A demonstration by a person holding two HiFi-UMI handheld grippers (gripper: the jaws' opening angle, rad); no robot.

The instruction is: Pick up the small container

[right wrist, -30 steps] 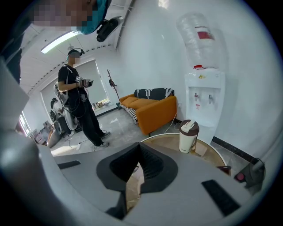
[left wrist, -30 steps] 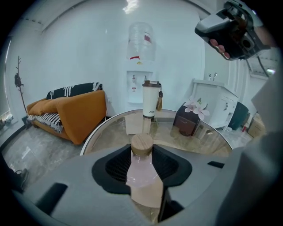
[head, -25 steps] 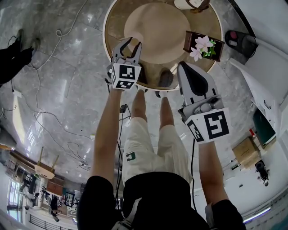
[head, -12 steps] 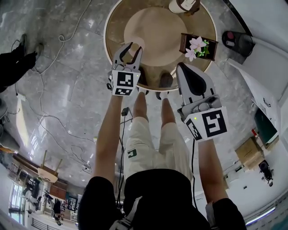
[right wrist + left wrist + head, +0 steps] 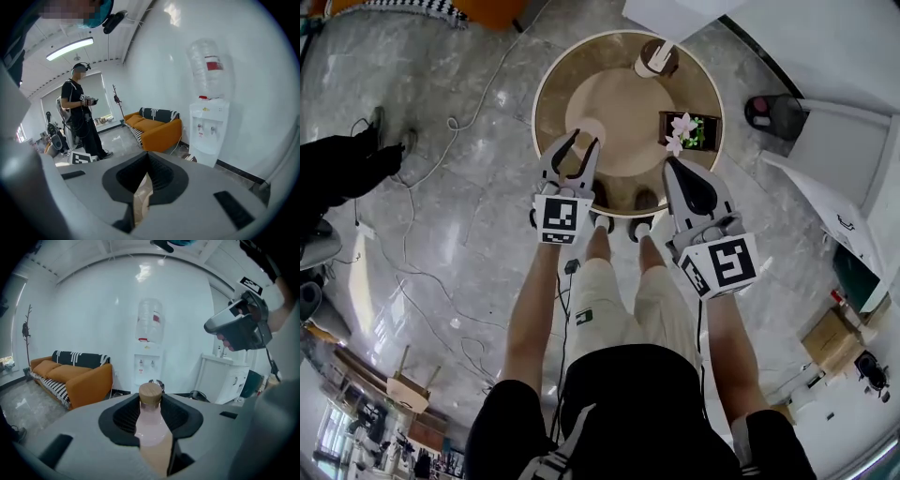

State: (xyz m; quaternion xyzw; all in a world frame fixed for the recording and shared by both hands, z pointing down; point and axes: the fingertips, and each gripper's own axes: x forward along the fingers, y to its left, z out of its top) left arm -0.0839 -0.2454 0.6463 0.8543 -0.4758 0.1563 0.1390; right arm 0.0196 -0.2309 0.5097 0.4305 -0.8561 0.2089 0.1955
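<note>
The small container (image 5: 654, 58), a pale pink bottle with a wooden lid, stands at the far side of the round wooden table (image 5: 558, 89). My left gripper (image 5: 581, 142) hovers at the table's near edge, open with nothing between its jaws. In the left gripper view the container (image 5: 151, 420) shows through the gap between the jaws, standing ahead of them and untouched. My right gripper (image 5: 674, 167) is beside it at the table's near right edge, its jaws together and empty. In the right gripper view only a thin strip of tabletop shows between the pads.
A dark box with pink flowers (image 5: 686, 131) sits on the table's right side. Cables (image 5: 441, 131) trail over the marble floor at left. A water dispenser (image 5: 149, 366), an orange sofa (image 5: 75, 376) and a white cabinet (image 5: 225, 376) line the wall. Another person (image 5: 79, 117) stands nearby.
The head view has pulled back, so the whole table and the container now show. Both grippers sit nearer the table's front edge. The jaws have not changed.
</note>
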